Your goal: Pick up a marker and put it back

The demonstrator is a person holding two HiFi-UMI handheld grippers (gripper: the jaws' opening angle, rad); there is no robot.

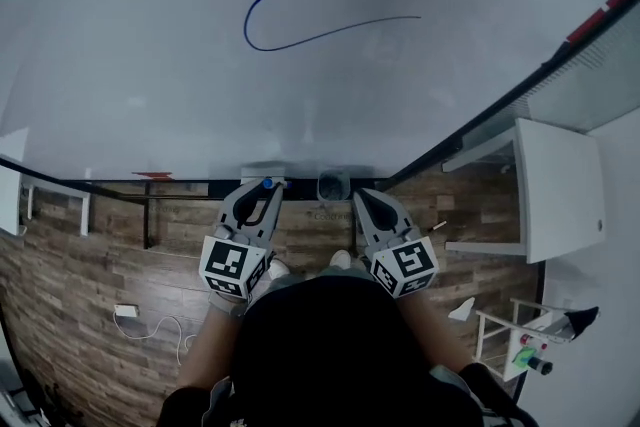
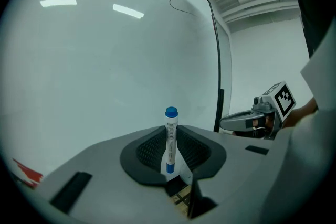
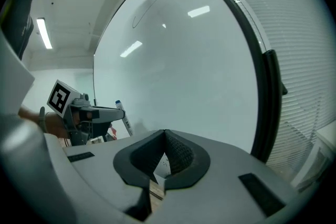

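Note:
A white marker with a blue cap [image 2: 170,138] stands upright between the pads of my left gripper [image 2: 170,157], which is shut on its barrel. In the head view the blue cap [image 1: 267,183] pokes out past the left gripper [image 1: 255,207], close to the lower edge of the whiteboard [image 1: 300,105]. A curved blue line [image 1: 300,40] is drawn on the board. My right gripper [image 1: 372,207] hangs beside it with its jaws together and nothing between them [image 3: 164,150]. From the right gripper view, the left gripper [image 3: 97,113] and the marker [image 3: 124,119] show at the left.
A small grey cup-like holder [image 1: 333,185] sits at the board's lower edge between the grippers. A white table [image 1: 560,185] stands to the right and a small cart [image 1: 530,345] at the lower right. A white adapter with its cable [image 1: 125,311] lies on the wooden floor.

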